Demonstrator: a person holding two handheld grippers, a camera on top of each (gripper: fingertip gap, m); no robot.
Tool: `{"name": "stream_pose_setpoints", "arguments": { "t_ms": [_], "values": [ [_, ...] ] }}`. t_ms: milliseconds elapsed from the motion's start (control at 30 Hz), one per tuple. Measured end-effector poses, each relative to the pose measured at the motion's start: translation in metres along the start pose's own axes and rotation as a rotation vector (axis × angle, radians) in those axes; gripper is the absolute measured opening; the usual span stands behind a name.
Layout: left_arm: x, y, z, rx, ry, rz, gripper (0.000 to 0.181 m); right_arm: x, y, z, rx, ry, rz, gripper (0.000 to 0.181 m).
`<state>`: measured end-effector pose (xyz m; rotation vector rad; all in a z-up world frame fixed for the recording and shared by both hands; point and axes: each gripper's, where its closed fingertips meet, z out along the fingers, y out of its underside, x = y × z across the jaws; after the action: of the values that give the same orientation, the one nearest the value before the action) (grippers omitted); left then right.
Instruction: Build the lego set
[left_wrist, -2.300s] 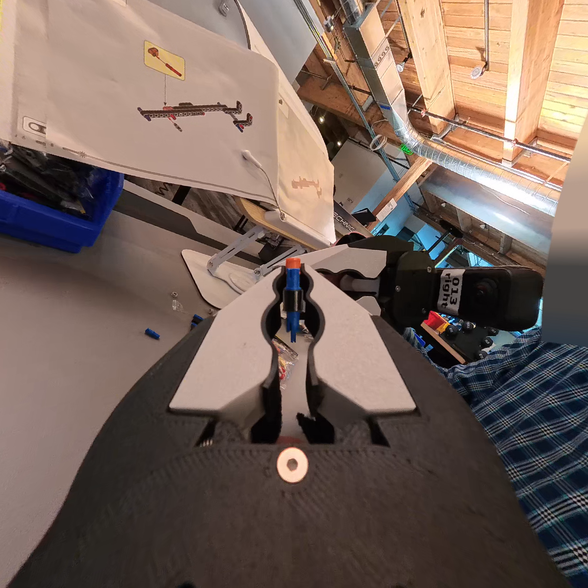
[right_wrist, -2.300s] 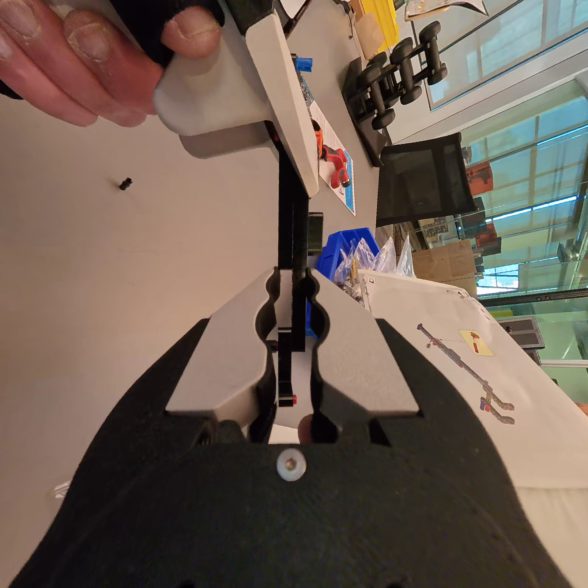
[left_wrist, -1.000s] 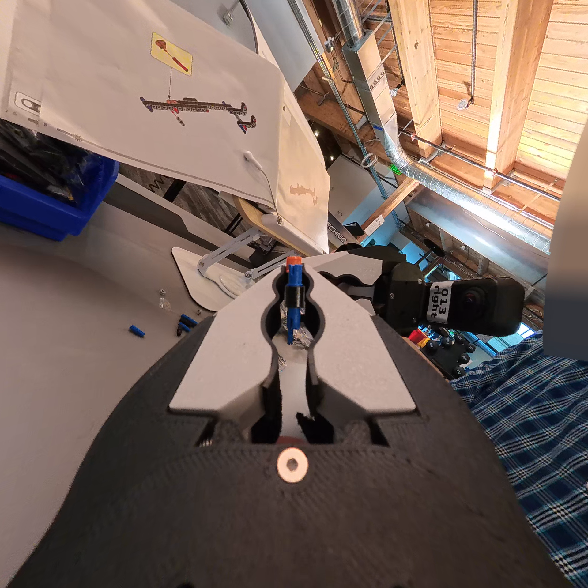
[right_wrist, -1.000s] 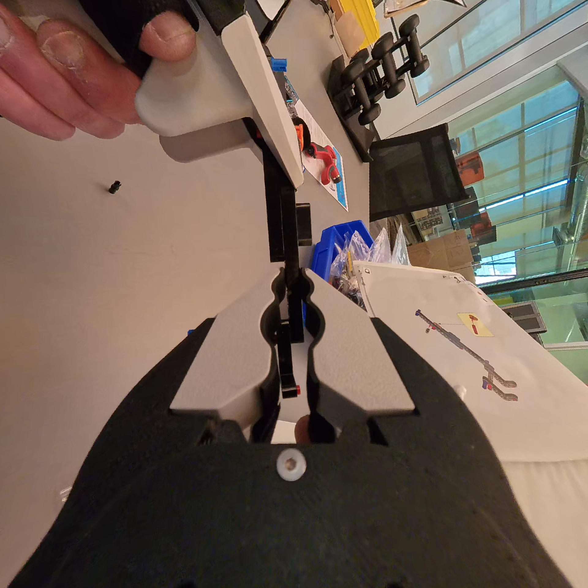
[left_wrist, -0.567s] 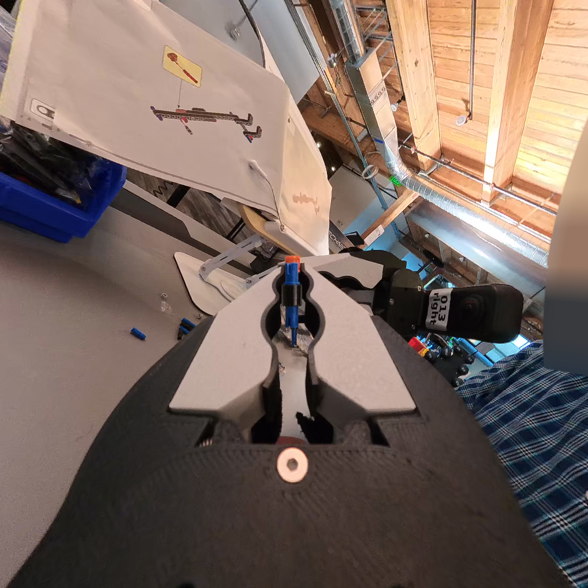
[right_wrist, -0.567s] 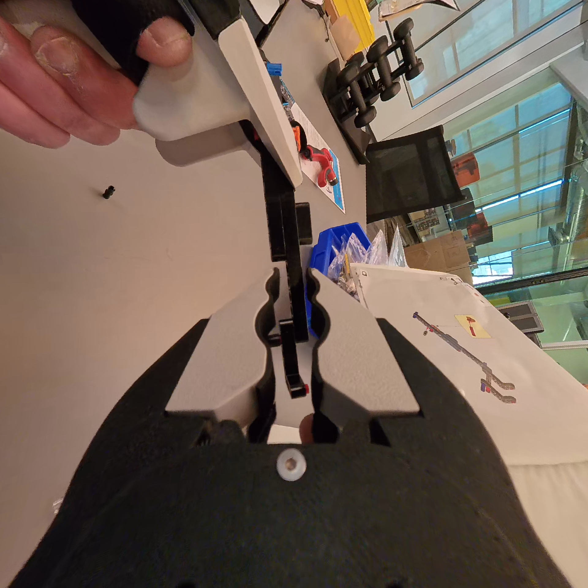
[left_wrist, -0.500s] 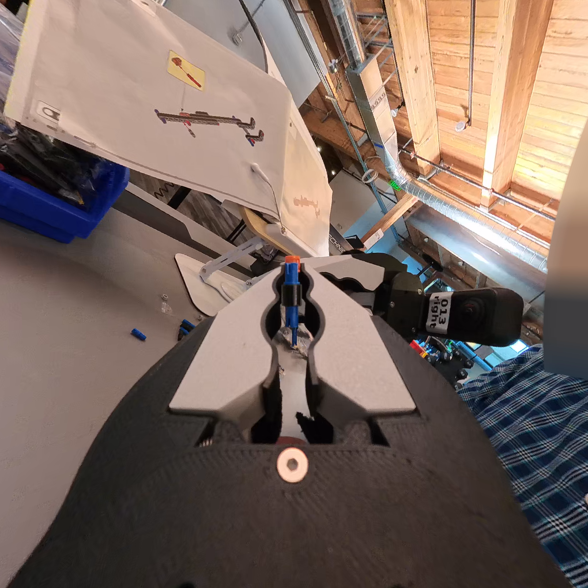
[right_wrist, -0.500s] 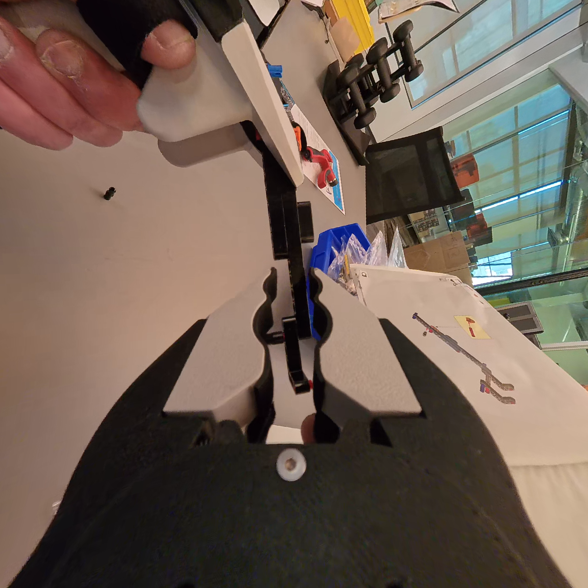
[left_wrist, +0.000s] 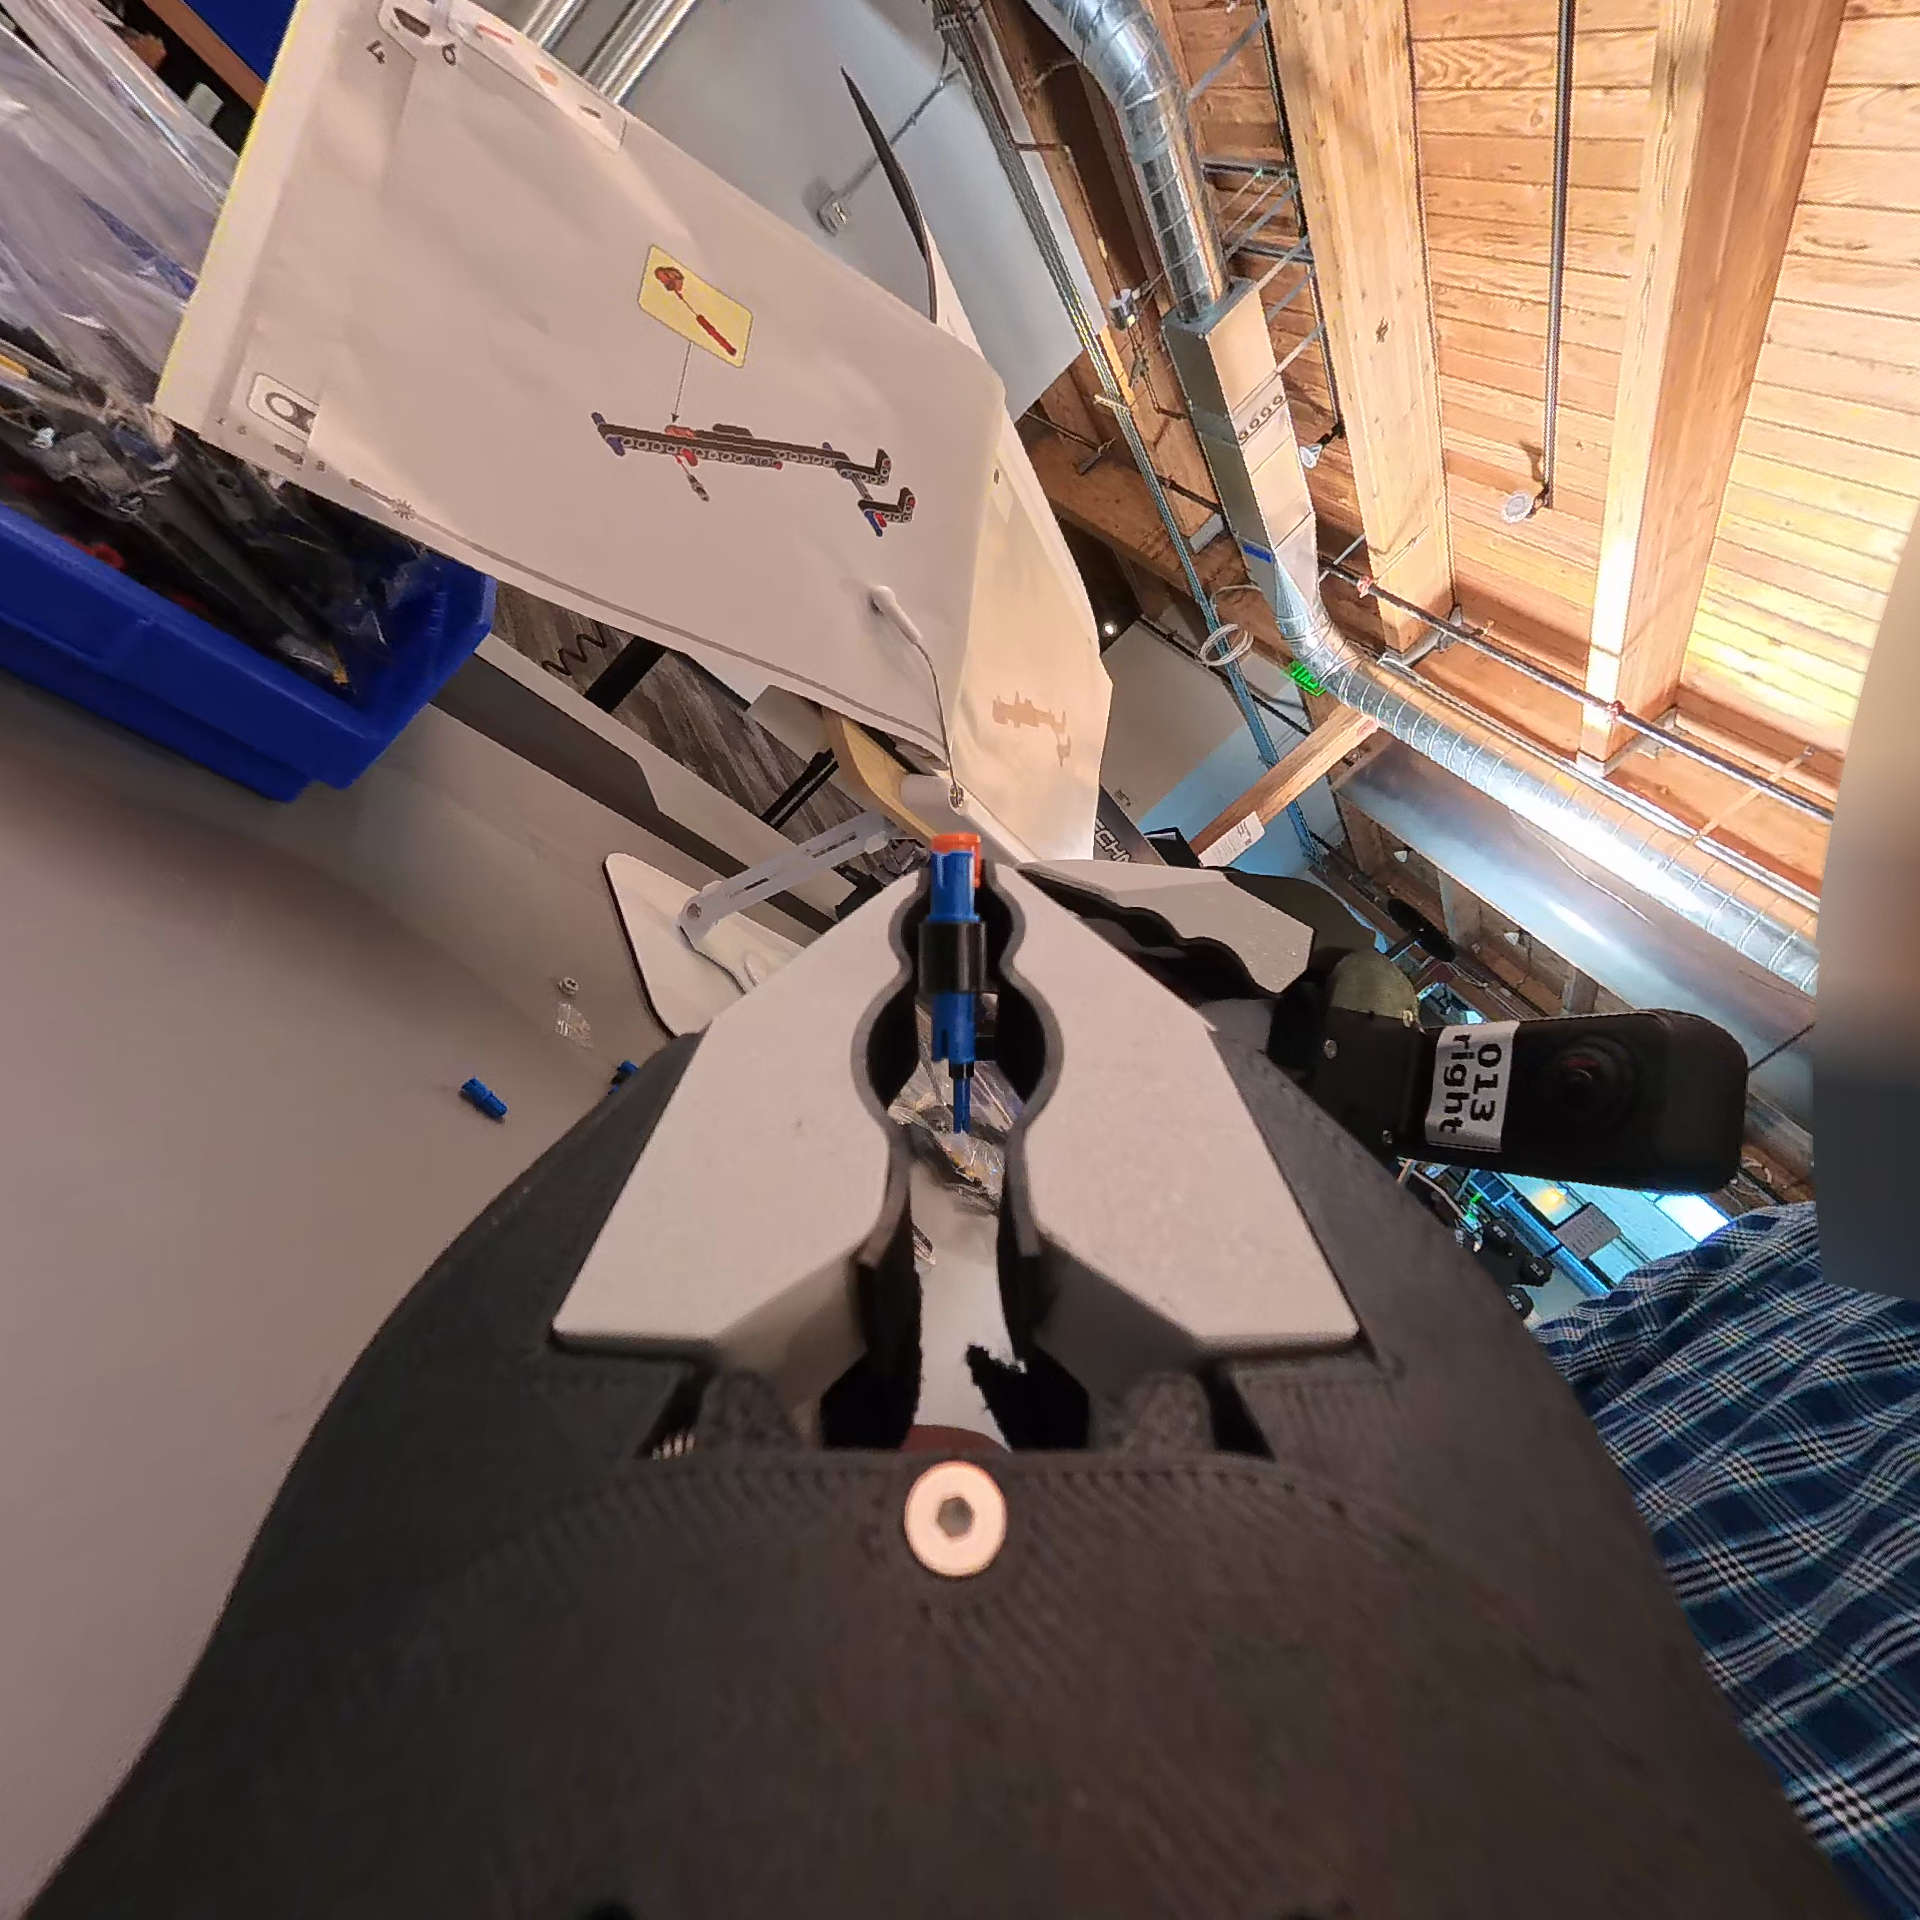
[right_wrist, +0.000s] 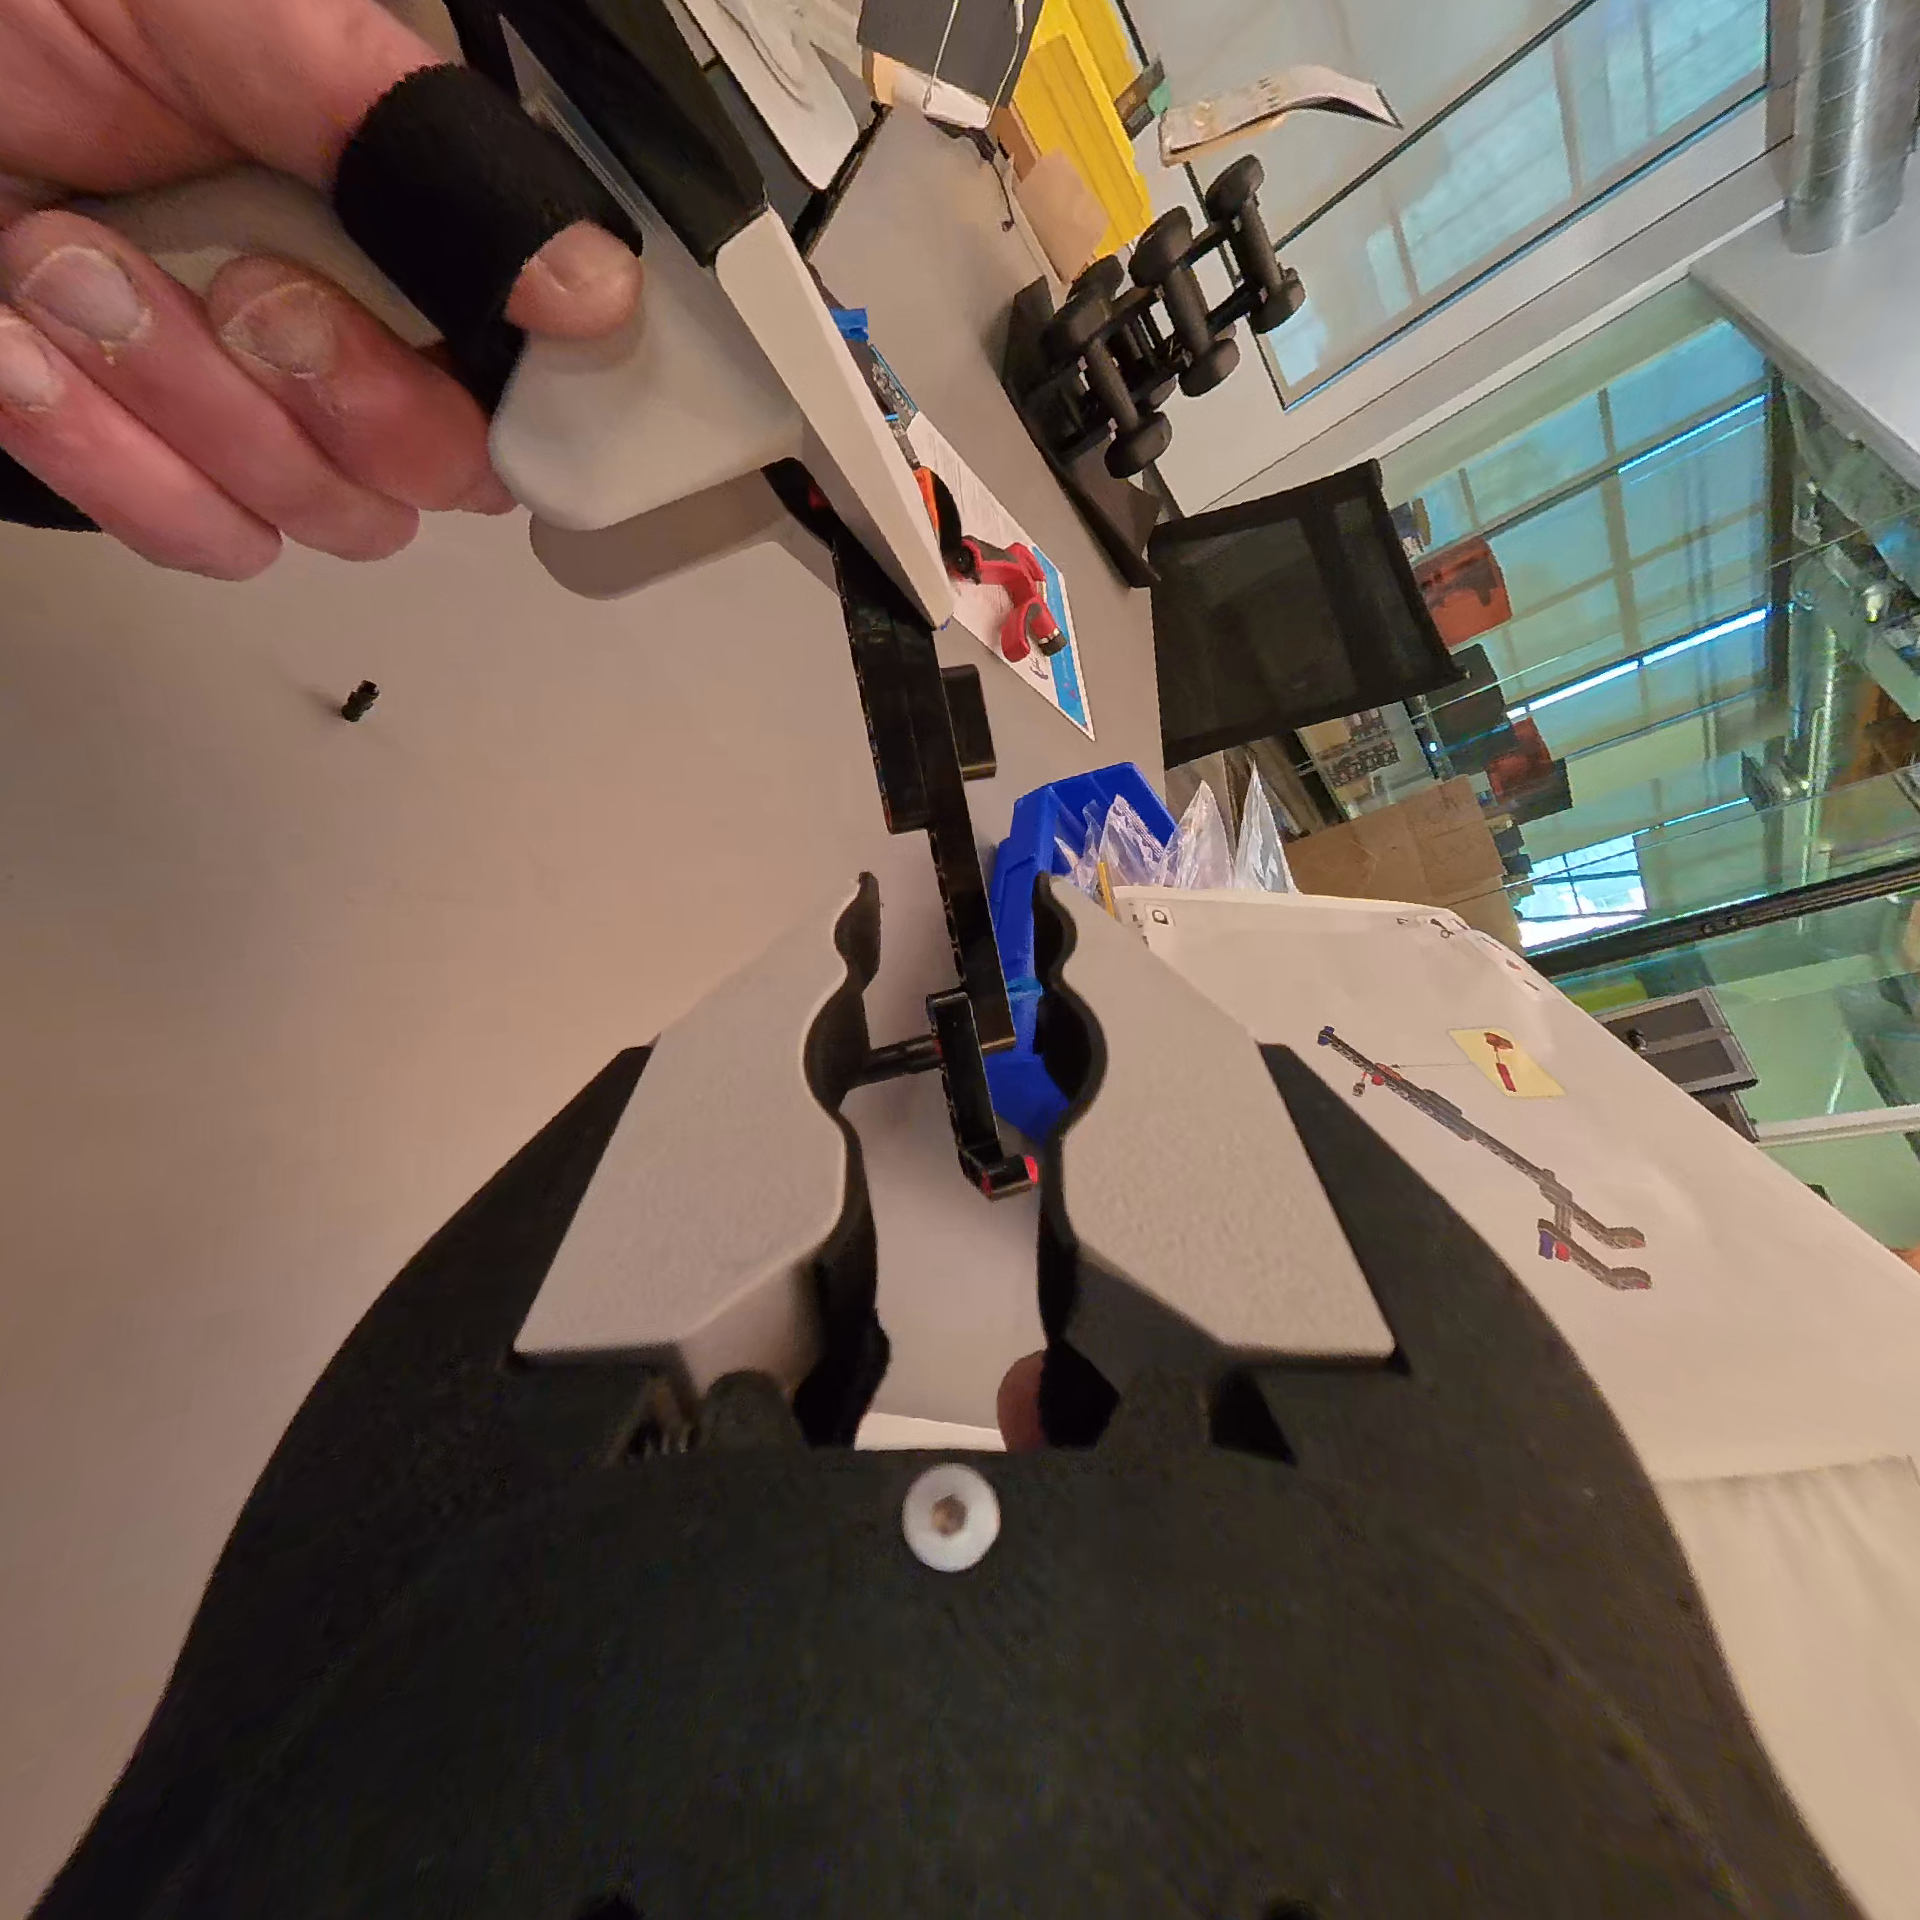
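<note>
My left gripper (left_wrist: 954, 883) is shut on one end of a long black lego beam assembly (right_wrist: 902, 717). In the left wrist view that end shows as a black beam with a blue pin and an orange tip (left_wrist: 954, 914). My right gripper (right_wrist: 954, 894) is open, its jaws standing apart on either side of the beam's other end, which carries a red pin (right_wrist: 1013, 1172) and a black pin (right_wrist: 894, 1060) sticking out sideways. The left gripper (right_wrist: 883, 520) shows at the top of the right wrist view, held by a hand (right_wrist: 208, 364). The right gripper (left_wrist: 1226, 935) shows just behind the left one.
An instruction sheet (left_wrist: 623, 364) stands on a stand above a blue bin of bagged parts (left_wrist: 208, 665). Loose blue pins (left_wrist: 481, 1096) and a small black pin (right_wrist: 358, 699) lie on the grey table. Dumbbells (right_wrist: 1164, 312) and a black mesh chair back (right_wrist: 1288, 603) stand farther off. Left tips to right tips: about 5 centimeters.
My right gripper has opened and let go of the black beam, which it gripped before. My left gripper still holds the beam's other end.
</note>
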<state>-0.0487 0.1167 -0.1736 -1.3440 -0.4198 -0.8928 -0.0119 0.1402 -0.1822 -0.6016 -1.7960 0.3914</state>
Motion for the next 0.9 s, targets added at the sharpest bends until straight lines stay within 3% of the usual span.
{"name": "stream_pose_setpoints", "arguments": {
  "t_ms": [533, 900],
  "values": [
    [-0.001, 0.001, 0.001, 0.005, -0.006, -0.006, 0.005, -0.006, -0.007, 0.002, 0.011, -0.045, 0.028, 0.027],
    [0.003, 0.005, 0.003, -0.011, 0.012, -0.019, 0.005, -0.007, 0.005, 0.012, -0.062, -0.039, -0.002, 0.024]
  ]
}}
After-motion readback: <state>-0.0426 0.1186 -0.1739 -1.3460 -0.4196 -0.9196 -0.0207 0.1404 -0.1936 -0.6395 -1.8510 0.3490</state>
